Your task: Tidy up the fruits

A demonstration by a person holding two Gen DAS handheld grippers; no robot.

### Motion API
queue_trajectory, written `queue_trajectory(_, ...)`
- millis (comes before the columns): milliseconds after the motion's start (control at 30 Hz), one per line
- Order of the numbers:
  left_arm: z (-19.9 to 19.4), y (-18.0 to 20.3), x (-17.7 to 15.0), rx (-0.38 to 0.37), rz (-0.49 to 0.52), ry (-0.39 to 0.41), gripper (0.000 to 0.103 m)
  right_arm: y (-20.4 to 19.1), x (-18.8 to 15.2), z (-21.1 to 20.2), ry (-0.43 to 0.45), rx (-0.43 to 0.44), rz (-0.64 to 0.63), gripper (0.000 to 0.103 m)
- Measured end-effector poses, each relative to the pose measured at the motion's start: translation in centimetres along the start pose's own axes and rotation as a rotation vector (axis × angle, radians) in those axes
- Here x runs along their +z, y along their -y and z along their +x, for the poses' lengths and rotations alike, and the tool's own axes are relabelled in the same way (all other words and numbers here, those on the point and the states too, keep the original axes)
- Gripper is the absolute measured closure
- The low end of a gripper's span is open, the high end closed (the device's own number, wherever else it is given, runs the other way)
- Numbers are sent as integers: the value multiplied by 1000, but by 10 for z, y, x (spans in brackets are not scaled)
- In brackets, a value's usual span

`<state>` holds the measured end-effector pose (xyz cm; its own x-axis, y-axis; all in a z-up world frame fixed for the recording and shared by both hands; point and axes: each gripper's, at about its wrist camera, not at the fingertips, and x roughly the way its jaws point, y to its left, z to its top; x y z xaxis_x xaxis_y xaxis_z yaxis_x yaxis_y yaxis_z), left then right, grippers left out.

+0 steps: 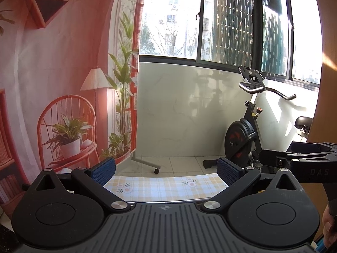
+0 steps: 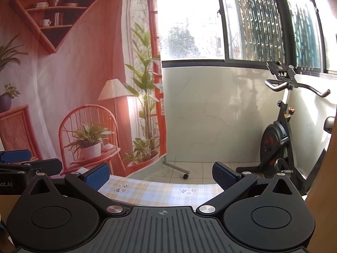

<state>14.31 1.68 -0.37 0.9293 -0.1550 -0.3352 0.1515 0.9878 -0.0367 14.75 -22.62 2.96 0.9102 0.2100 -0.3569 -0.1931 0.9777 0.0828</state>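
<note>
The left gripper (image 1: 166, 169) has its two blue fingers (image 1: 103, 169) spread wide. Nothing is between them and they touch nothing. The right gripper (image 2: 161, 176) is the same: two blue fingers (image 2: 95, 177) spread wide, holding nothing.

Both grippers are up above the near end of the table (image 1: 164, 184), which has a yellow checked cloth with little flowers on it. No fruit shows in either view, so I cannot tell where the fruit is.

The left view shows the right gripper (image 1: 303, 160) from the side, to the right of the table. It also shows a bit of a hand (image 1: 329, 229) low at the right edge. The right view shows the left gripper (image 2: 15, 158) from the side, to the left of the table, with one blue finger showing. Only the right view shows the whole diamond-shaped shelf printed on the backdrop (image 2: 73, 73).

Past the far end of the table there is one bike (image 1: 248, 130) to the right, by the white wall. There is one backdrop (image 1: 63, 84) to the left, standing on a wheeled foot. Behind the wall is a big window (image 1: 210, 21).
</note>
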Motion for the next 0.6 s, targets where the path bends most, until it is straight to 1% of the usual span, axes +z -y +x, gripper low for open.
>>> queue_trajectory(600, 2, -4, -3, -16, -11, -2, 0, -1, 2, 0, -5, 4, 2, 0)
